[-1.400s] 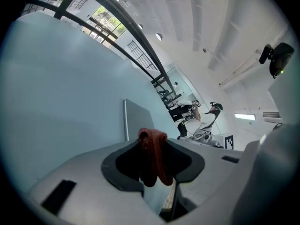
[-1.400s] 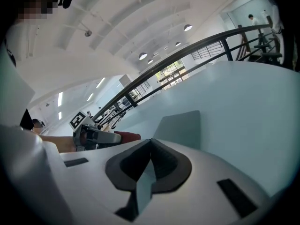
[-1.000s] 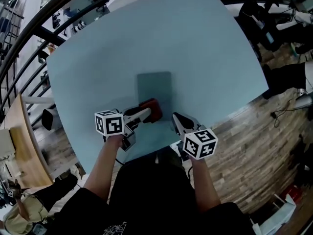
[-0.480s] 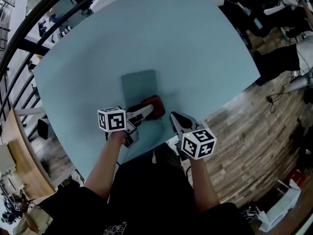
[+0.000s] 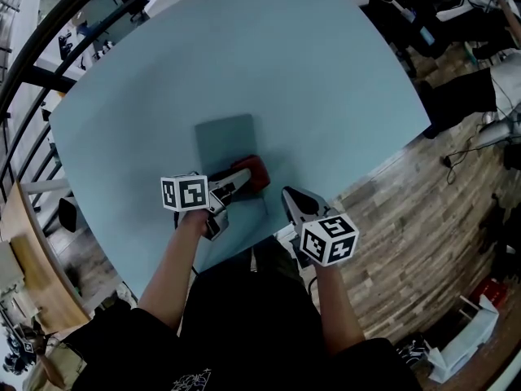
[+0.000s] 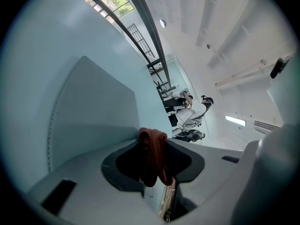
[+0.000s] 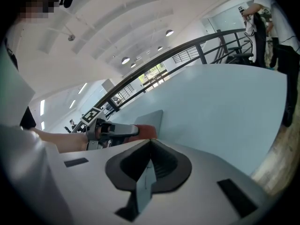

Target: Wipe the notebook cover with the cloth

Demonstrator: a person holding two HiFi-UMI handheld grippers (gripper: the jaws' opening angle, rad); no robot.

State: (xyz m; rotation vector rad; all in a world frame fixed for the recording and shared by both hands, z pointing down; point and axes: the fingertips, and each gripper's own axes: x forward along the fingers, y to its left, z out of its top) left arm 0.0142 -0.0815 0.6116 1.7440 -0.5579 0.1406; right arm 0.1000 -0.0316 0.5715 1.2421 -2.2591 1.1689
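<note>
Head view: cloth (image 5: 257, 170) in left gripper (image 5: 242, 178) touches notebook (image 5: 223, 141).

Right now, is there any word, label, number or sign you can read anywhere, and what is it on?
No readable text anywhere.
Blank: the grey-blue rectangular notebook cover.
Square patterns only, no letters: the black-and-white marker cubes.
Too small to read: the white print on the person's black shirt.
</note>
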